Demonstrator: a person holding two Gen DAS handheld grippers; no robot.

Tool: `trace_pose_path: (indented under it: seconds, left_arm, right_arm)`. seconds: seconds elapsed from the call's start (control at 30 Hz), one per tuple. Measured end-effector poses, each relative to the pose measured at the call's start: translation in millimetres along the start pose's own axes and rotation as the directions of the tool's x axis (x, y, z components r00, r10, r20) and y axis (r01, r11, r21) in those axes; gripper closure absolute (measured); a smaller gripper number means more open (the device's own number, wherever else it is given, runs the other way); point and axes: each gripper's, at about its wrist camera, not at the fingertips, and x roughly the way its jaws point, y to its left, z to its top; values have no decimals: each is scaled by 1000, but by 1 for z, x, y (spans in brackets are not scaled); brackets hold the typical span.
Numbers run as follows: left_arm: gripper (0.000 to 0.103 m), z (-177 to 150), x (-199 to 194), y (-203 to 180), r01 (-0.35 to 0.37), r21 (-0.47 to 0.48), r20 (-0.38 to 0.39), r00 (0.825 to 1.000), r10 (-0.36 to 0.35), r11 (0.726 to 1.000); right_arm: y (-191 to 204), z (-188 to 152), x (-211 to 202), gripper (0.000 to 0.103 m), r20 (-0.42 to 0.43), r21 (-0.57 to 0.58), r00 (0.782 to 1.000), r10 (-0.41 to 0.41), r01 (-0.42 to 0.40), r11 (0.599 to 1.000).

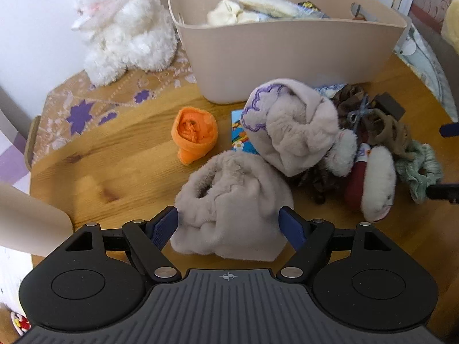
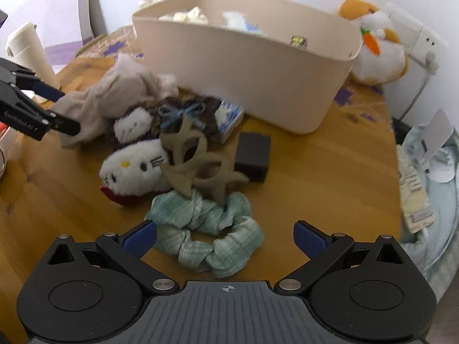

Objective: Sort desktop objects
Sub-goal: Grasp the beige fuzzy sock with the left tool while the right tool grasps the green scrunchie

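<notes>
My left gripper (image 1: 229,227) points down at the wooden table (image 1: 120,166), open, with a grey fluffy mitten (image 1: 232,200) lying between its blue pads. A second grey mitten with purple trim (image 1: 289,126) leans just behind it, and a rolled orange sock (image 1: 195,136) lies to the left. My right gripper (image 2: 226,238) is open over a green scrunchie (image 2: 206,238), with one pad on either side and neither touching it. Behind the scrunchie lie a tan claw clip (image 2: 195,160), a white cat plush (image 2: 134,169) and a black box (image 2: 254,156).
A beige bin (image 1: 287,54) holding soft items stands at the back of the table. A white plush bunny (image 1: 123,25) sits to its left and an orange-and-white plush (image 2: 375,43) to its right. A brown scrunchie with a blue bow (image 2: 183,111) lies in the pile.
</notes>
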Motion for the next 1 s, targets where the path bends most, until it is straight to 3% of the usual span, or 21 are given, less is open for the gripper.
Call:
trace_pose_path:
  seconds: [0.23,0.4,0.57,0.77,0.8,0.93,1.0]
  left_arm:
    - [22,1,17,-7,-51,13,41,998,50,999]
    - [18,5,33,-2,-4,-43,-30,1000,3,999]
    - [6,6,40,1,-12,-44,-23,1000,11,999]
    - [5,10,46,6,-9,-81,-42,999,6,997]
    - [6,9,44,4,-8,-70,-32,999,6,998]
    - [38,6,37,-2,0,-24,23,1000,0,1000]
    - [44,5,35,-3,4,-8,27,1000,-4,1000]
  right_arm:
    - [8,0,16,0,-36,11,999,14,-14,1000]
    - [14,1,24,0,-55,-9,998,19,-20,1000]
    - [19,-1,26,0,-57,-35,998,26,-28,999]
    - [25,-3,24,19,-44,-73,998,44,-47,996]
    - [25,-2,23,25,-43,-77,998,46,-50,996]
    - [22,-3,17,47,-37,-86,998,49,-52,995]
    - [20,-5,15,54,-38,-85,998,49,-52,995]
